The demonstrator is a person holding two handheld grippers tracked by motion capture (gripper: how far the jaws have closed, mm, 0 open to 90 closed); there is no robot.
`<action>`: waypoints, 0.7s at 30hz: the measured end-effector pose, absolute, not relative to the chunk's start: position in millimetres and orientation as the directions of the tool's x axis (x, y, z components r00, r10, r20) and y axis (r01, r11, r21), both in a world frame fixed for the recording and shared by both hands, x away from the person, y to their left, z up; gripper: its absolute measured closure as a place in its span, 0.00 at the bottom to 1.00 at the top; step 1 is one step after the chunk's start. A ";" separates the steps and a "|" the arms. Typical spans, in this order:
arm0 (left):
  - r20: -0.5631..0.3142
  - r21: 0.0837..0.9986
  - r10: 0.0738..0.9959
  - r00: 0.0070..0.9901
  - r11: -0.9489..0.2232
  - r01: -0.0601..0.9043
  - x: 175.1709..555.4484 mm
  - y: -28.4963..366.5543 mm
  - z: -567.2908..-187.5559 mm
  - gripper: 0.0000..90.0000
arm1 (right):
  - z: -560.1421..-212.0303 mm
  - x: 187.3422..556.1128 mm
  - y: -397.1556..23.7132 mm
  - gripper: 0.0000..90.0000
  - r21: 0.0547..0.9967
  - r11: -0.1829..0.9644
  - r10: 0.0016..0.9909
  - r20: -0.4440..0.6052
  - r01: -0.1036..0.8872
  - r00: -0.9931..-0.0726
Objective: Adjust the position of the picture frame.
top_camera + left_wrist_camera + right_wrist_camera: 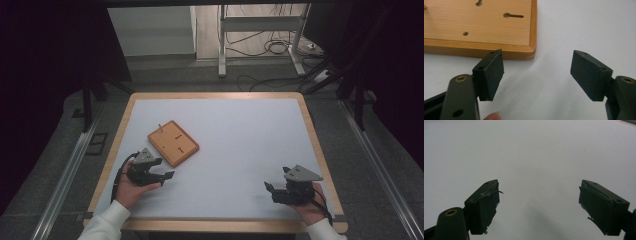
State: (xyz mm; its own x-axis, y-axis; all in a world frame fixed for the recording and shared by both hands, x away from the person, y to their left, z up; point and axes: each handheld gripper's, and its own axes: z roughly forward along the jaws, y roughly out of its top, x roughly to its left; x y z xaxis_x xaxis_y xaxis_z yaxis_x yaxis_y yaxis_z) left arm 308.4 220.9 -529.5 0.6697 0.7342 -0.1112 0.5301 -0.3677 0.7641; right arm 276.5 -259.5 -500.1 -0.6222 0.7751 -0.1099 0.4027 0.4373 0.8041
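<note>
High view: a person is holding a claw in each hand over a white bench (235, 145) with a wooden rim. A flat wooden board (173, 143), lying turned at an angle on the left half of the bench, is the thing nearest the work. It has a raised edge, keyhole-shaped slots, small holes and a thin peg (159, 126) standing near its far corner.

Left gripper view: the left claw (537, 75) is standing wide apart with nothing between its jaws, and is pointing just past the near corner of the board, close to it but not touching. A fingertip (492, 116) is showing at the bottom edge.

Right gripper view: the right claw (538, 206) is likewise spread apart and empty, facing bare white bench, well apart from the board. The rubber on its pads is looking frayed at the edges.

Risks, as a judgement: the board is lying flat, so a claw closing on its low edge is likely to slip or push it across the smooth bench. A careless approach could also knock the thin peg. Worn pads on the right claw may be weakening any grip.
</note>
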 end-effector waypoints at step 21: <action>-0.091 0.791 0.764 0.638 -0.334 0.513 319.7 235.6 -518.2 0.29 | -505.0 277.6 -256.4 0.20 0.782 0.471 0.769 -0.136 0.410 -0.624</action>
State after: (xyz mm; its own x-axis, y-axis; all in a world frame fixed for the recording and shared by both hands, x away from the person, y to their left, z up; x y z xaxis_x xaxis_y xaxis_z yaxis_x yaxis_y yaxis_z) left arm 319.7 235.6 -518.2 0.6383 0.7643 -0.0912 0.5125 -0.3336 0.7912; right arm 277.6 -256.4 -505.0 -0.6242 0.7693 -0.1361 0.4095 0.4706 0.7816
